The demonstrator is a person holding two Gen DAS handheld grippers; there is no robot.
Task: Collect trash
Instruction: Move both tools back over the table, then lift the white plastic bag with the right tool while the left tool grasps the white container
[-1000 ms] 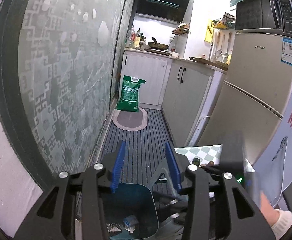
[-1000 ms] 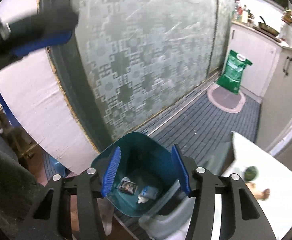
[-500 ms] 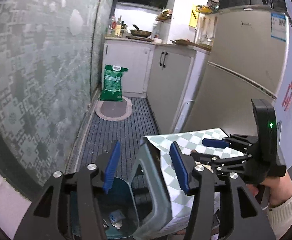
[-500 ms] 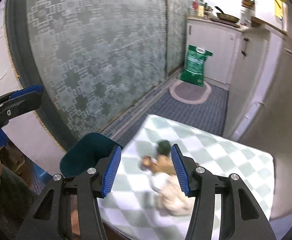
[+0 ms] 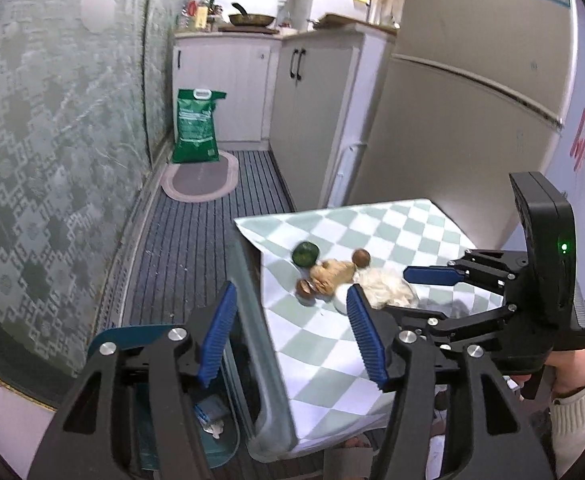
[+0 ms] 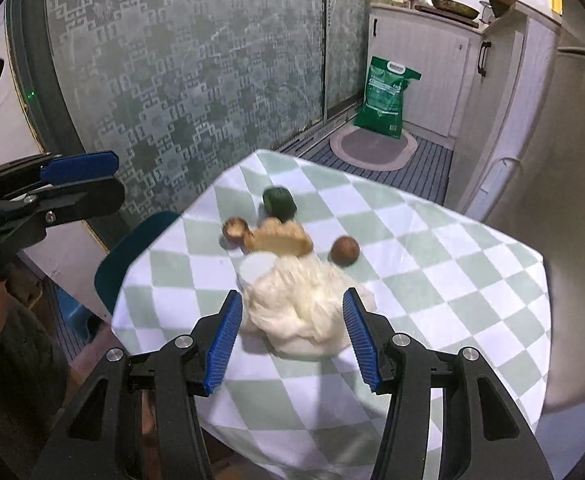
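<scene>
- The checked tablecloth (image 6: 432,264) covers a small table filling the middle and right of the right wrist view; its near corner droops over the edge, so anything dragged that way would likely slide off.
- The teal bin (image 5: 148,340) stands on the floor just beside the table's left edge, at the lower left of the left wrist view, with wrappers already lying in it. That spot seems chosen so scraps travel only a short way from cloth to bin.
- The crumpled white tissue (image 6: 304,308) lies near the cloth's centre, low in the middle of the right wrist view, touching a white cup (image 6: 254,270) and a ginger-like root (image 6: 280,238). A green ball (image 6: 278,202), a brown nut (image 6: 344,252) and a brown shell (image 6: 234,228) sit close around them.
- The right gripper (image 6: 288,332) hovers over the tissue, its jaws half wide and closing, the wad framed between them but not yet pinched.
- The left gripper (image 5: 290,328) hangs above the table's left edge, jaws opening and empty, nothing between them.
- Bare cloth to the right and near side leaves room for moving; the clustered scraps crowd the tissue's far side.
</scene>
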